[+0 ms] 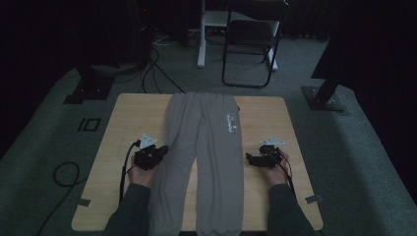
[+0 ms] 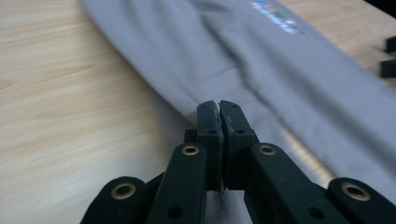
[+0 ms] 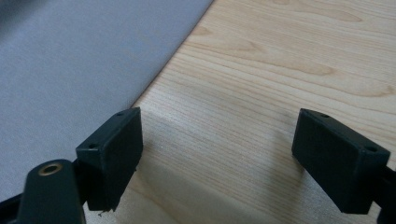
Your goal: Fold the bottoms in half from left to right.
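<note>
Two trouser legs of the grey sweatpants (image 1: 204,147), spread lengthwise on the tabletop (image 1: 123,123), are cut off at its near edge. Fabric is seen pinched in the left gripper (image 2: 218,106); the right gripper (image 3: 217,154) is held wide beside the pants.

A pale wooden counter (image 1: 128,123) with rounded corners stands on grey carpet (image 1: 44,132). At twelve o'clock beyond its far edge stands a black folding chair (image 1: 250,44), and just to that chair's nine o'clock rises a white post (image 1: 201,34) on a foot. At ten o'clock, dark cables (image 1: 155,69) snake over the carpet toward a black stand base (image 1: 91,86). A second black base (image 1: 324,96) sits at two o'clock. At nine o'clock, a small black square outline (image 1: 89,124) marks the carpet.
</note>
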`<state>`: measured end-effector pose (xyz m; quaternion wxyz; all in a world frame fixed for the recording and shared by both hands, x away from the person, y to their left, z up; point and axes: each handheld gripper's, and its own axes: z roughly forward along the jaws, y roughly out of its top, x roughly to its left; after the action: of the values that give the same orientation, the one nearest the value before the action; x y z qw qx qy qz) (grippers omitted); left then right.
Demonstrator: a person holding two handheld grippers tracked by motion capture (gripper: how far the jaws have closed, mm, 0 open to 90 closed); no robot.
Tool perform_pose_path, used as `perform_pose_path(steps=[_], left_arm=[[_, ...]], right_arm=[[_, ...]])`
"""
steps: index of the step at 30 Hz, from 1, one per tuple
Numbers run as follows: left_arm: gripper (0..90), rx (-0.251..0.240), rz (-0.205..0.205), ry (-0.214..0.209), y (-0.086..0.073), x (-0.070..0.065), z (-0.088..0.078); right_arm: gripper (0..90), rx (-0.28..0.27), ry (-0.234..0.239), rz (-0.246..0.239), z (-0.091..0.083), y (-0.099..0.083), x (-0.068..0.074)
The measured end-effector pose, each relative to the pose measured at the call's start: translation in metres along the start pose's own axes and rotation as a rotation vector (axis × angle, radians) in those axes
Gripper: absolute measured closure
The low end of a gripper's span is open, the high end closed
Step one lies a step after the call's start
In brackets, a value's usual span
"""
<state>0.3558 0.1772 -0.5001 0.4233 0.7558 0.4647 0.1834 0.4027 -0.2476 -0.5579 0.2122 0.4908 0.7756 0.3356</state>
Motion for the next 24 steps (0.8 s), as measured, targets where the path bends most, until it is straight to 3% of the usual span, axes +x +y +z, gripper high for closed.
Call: perform_pose_path(steps=[8, 9, 10, 12, 15, 16, 24], left_arm=[[87.8, 0.005, 0.065, -0.113, 0.031, -0.041, 0.03], [87.8, 0.005, 0.065, -0.113, 0.031, -0.041, 0.03], [87.8, 0.013, 0.073, -0.145, 0.037, -0.05, 0.038], [87.8, 0.013, 0.094, -0.167, 0.045, -0.062, 0.049], [87.8, 0.009, 0.096, -0.184, 0.05, -0.07, 0.056], [87.8, 0.007, 0.097, -0.201, 0.055, -0.08, 0.066], [87.9, 0.027, 0.14, -0.253, 0.074, -0.118, 0.106]], right_arm=[[16.6, 0.001, 0.003, -0.002, 0.0, 0.0, 0.0], [16.6, 0.0, 0.004, -0.003, 0.0, 0.0, -0.001], [16.6, 0.0, 0.005, -0.004, 0.0, 0.0, -0.001], [16.6, 0.0, 0.005, -0.004, 0.0, 0.0, -0.001], [16.6, 0.001, 0.005, -0.005, 0.0, 0.0, -0.001], [16.6, 0.0, 0.007, -0.006, 0.0, 0.0, -0.001], [20.6, -0.008, -0.005, 0.009, -0.002, -0.002, -0.008]])
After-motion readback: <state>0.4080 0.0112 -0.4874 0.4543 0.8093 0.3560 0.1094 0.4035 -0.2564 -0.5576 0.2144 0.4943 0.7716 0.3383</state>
